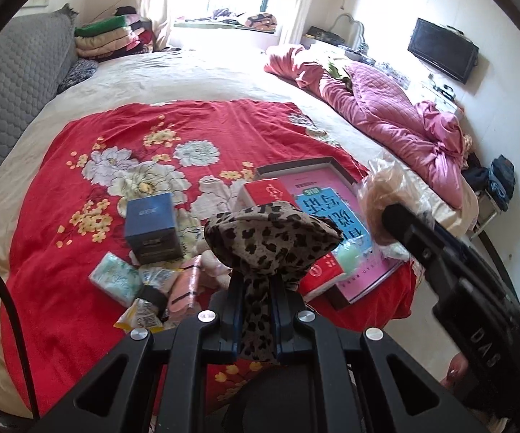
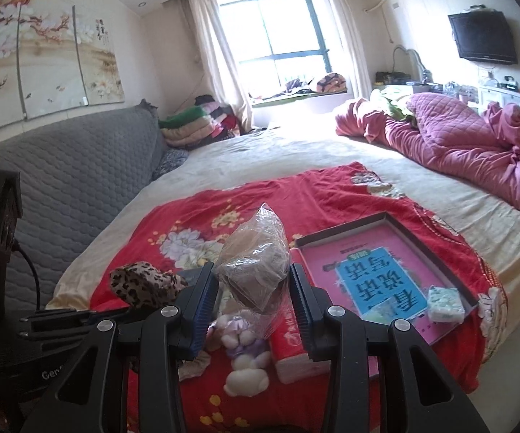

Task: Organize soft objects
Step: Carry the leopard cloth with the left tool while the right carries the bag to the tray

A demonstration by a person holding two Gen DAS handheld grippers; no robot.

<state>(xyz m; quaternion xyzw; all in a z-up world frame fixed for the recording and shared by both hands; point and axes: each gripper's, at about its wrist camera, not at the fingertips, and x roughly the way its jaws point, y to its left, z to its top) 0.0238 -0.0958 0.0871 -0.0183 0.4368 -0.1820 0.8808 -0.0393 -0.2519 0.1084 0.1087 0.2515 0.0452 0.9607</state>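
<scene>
My left gripper [image 1: 256, 310] is shut on a leopard-print cloth [image 1: 270, 241], which bunches above the fingertips and hangs down between them, lifted over the red floral blanket [image 1: 79, 281]. The same leopard-print cloth [image 2: 144, 283] shows at the left of the right wrist view. My right gripper [image 2: 254, 306] is shut on a clear plastic bag with brown fabric inside [image 2: 256, 263], held above the blanket; this plastic bag [image 1: 379, 195] also appears at the right of the left wrist view. Below lie a small plush bear [image 2: 241, 353], pink soft items [image 1: 187, 285] and a tissue pack [image 1: 115, 279].
A dark blue box [image 1: 151, 227], a red box [image 1: 270, 195] and a shallow tray [image 2: 397, 223] holding a pink and blue book [image 2: 379, 281] sit on the blanket. A pink quilt [image 2: 458, 144] is heaped at the bed's far right; a grey headboard [image 2: 79, 180] lines the left.
</scene>
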